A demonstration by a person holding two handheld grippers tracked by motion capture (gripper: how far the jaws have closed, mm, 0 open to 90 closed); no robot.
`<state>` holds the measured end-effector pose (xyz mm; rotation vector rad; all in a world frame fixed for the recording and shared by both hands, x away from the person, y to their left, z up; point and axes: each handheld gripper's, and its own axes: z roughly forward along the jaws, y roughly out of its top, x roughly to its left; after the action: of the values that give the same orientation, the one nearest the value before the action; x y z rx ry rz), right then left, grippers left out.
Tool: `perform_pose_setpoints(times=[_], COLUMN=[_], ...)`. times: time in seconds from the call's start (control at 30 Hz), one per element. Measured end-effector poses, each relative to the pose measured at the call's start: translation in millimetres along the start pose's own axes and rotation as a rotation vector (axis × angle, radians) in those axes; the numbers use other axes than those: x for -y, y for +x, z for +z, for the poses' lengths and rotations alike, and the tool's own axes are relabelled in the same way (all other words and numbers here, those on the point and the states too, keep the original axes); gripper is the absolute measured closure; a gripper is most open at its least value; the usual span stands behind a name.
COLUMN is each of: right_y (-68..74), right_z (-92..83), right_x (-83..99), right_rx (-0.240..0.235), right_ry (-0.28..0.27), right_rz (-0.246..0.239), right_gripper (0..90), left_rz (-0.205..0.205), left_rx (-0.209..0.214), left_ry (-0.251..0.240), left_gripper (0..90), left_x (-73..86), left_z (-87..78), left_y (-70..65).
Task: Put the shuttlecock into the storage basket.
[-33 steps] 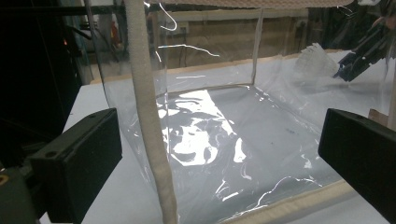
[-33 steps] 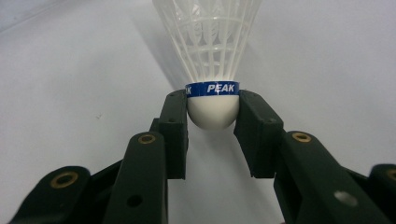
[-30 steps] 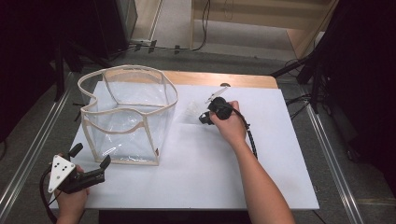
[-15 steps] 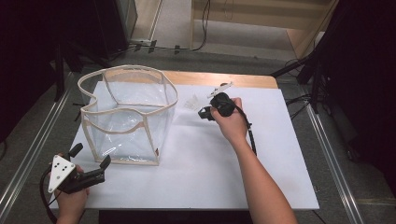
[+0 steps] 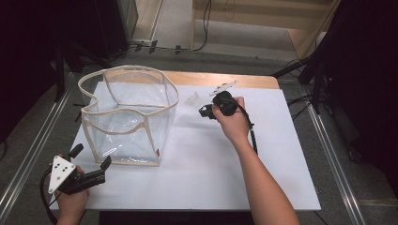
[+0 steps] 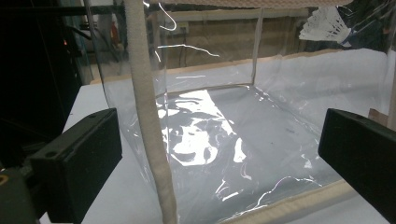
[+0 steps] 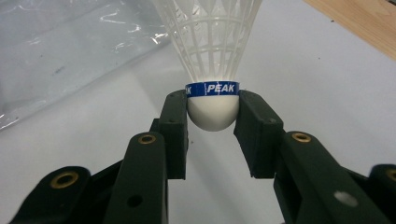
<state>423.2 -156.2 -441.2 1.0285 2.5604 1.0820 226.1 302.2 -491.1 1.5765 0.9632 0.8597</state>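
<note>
A white shuttlecock (image 7: 212, 60) with a blue band marked PEAK is clamped by its round cork head between the pads of my right gripper (image 7: 212, 114). In the high view the shuttlecock (image 5: 193, 99) hangs above the white table (image 5: 281, 154), just right of the clear plastic bag (image 5: 127, 115) with cream trim, and the right gripper (image 5: 204, 110) points left toward it. My left gripper (image 5: 89, 163) rests low at the table's front left corner, jaws wide apart and empty. Its own view looks into the bag (image 6: 224, 140) through the clear wall; the shuttlecock (image 6: 325, 25) shows beyond it.
The bag stands upright with its mouth open on the left half of the white table. A wooden strip (image 5: 220, 79) runs along the far edge. Metal rails (image 5: 328, 154) flank both sides. A cable (image 5: 253, 138) trails from the right gripper along the forearm.
My right gripper has lifted the shuttlecock off the table and carried it slightly left toward the bag. The left gripper has stayed put.
</note>
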Motion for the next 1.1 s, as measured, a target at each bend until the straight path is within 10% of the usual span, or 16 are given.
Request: perform_pose_setpoints(times=[1.1], right_y=[11.0], right_z=[-32.9], right_x=[-9.8], right_rx=[0.008], right_ry=[-0.142], right_rz=[0.012], right_gripper=[63.2], left_rz=[0.001], left_rx=[-0.001], left_ry=[0.0], left_gripper=[0.3], left_x=[0.0], left_z=[0.1], left_y=[-0.2])
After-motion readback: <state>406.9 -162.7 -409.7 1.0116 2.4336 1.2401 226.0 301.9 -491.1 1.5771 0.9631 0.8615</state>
